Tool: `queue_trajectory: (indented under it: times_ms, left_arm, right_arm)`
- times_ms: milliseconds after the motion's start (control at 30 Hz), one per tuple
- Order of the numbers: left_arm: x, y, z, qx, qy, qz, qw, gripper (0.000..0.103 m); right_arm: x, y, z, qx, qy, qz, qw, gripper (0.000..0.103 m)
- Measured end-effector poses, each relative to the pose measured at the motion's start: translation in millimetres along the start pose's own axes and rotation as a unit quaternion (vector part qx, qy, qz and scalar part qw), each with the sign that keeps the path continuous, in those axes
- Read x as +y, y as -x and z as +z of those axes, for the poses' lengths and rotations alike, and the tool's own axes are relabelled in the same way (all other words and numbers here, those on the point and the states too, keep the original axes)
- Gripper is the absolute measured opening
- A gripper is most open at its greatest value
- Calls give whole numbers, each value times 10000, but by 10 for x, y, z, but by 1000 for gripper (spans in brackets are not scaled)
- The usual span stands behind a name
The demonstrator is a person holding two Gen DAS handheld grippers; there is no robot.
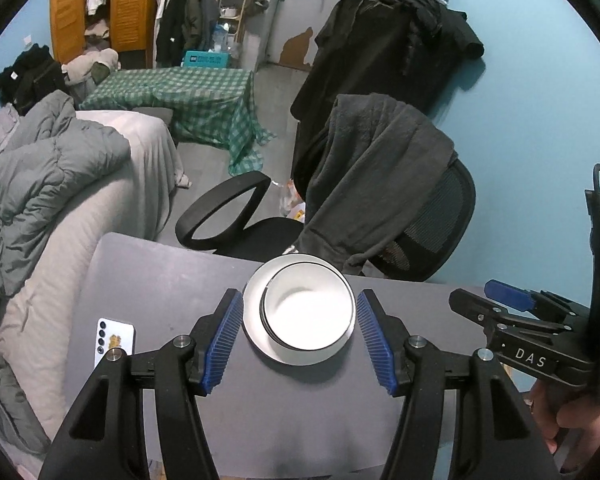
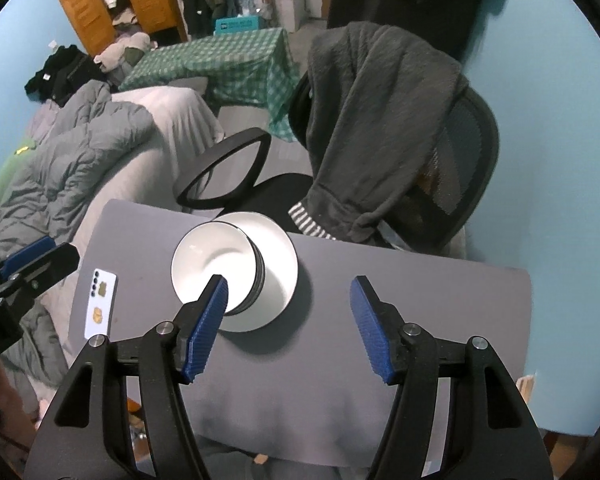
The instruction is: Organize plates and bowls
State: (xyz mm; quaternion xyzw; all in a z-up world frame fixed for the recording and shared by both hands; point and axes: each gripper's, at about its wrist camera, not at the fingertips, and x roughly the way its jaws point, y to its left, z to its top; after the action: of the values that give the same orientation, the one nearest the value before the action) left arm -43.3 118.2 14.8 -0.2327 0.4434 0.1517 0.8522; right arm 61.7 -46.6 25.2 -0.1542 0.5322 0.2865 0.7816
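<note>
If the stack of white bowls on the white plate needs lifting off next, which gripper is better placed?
Probably the left. The open left gripper frames the white bowl stack between its pads. The open right gripper sits off to the side, only one pad overlapping the bowls on the white plate.

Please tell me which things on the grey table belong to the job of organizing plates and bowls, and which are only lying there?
Belong to the job:
- stack of white round bowls with dark rims
- white round plate under that stack

Only lying about:
- white phone, camera side up, at the grey table's left edge
- black mesh office chair with grey fleece garment, behind the table
</note>
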Motion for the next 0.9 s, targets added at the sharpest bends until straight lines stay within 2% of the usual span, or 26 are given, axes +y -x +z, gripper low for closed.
queue_trajectory:
  times_ms: [67, 133, 367, 500, 900]
  left_arm:
    - [-24, 78, -14, -67, -3, -21, 10000, 61]
    - [-50, 135, -26, -99, -29, 11, 9999, 69]
    - [-77, 272, -45, -127, 18, -64, 9999, 70]
    - [-76, 316, -43, -146, 29, -23, 9999, 80]
    - [-119, 357, -12, -194, -60, 80, 9998, 80]
  right_arm:
    - [4, 84, -18, -84, -6, -23, 10000, 62]
    - [7, 150, -38, -128, -7, -46, 9999, 63]
    - [2, 354, -97, -330, -79, -169, 9993, 63]
    - [-33, 400, -114, -363, -182, -173, 9990, 63]
    - [-127, 449, -143, -393, -317, -176, 9986, 64]
